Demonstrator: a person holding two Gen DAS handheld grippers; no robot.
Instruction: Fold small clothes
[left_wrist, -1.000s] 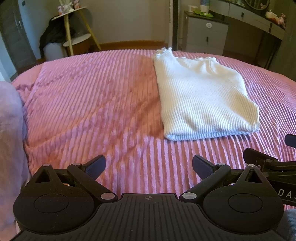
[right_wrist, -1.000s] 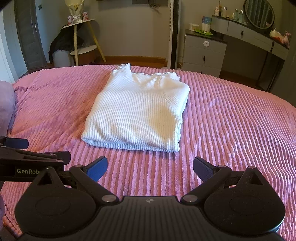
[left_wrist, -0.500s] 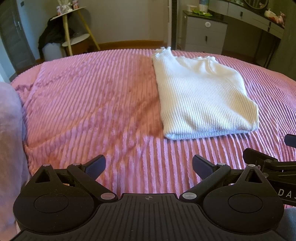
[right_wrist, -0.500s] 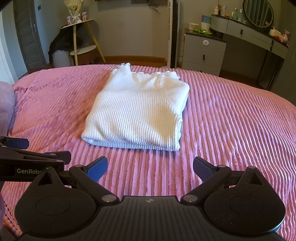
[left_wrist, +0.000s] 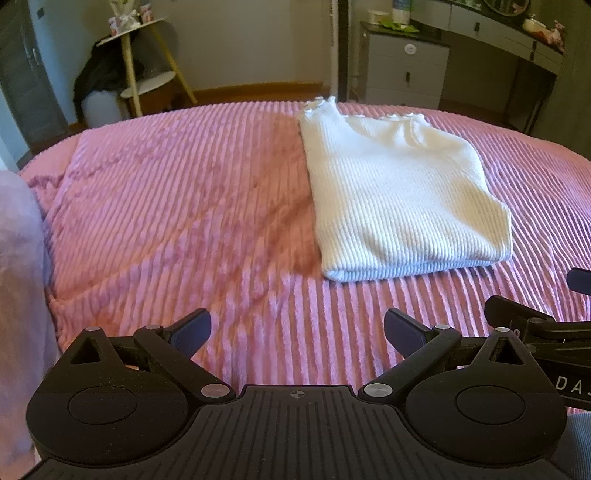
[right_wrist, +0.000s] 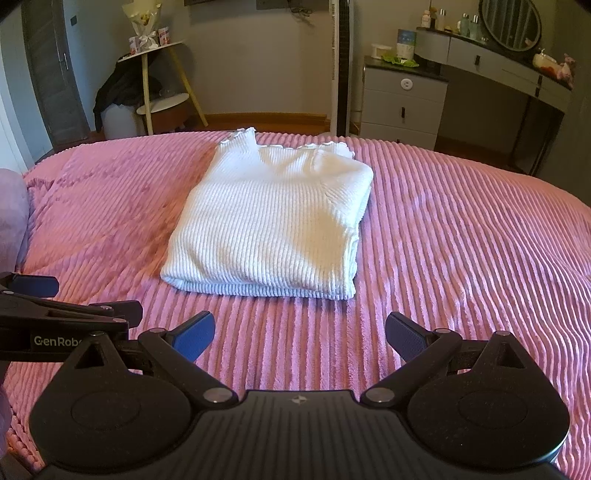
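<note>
The white ribbed sweater (right_wrist: 271, 221) lies folded flat on the pink ribbed bedspread (right_wrist: 461, 258), its frilled edge toward the far side of the bed. Left claw (left_wrist: 297, 330) and right claw (right_wrist: 300, 338) both stand wide open and hold nothing — each hangs over the bedspread, short of the sweater's near fold.

The folded sweater (right_wrist: 269, 225) lies flat on the bedspread (right_wrist: 461, 258), ahead of both grippers. Behind the bed, a drawer unit (right_wrist: 404, 107) stands right and a shelf stand (right_wrist: 162, 88) stands left.
</note>
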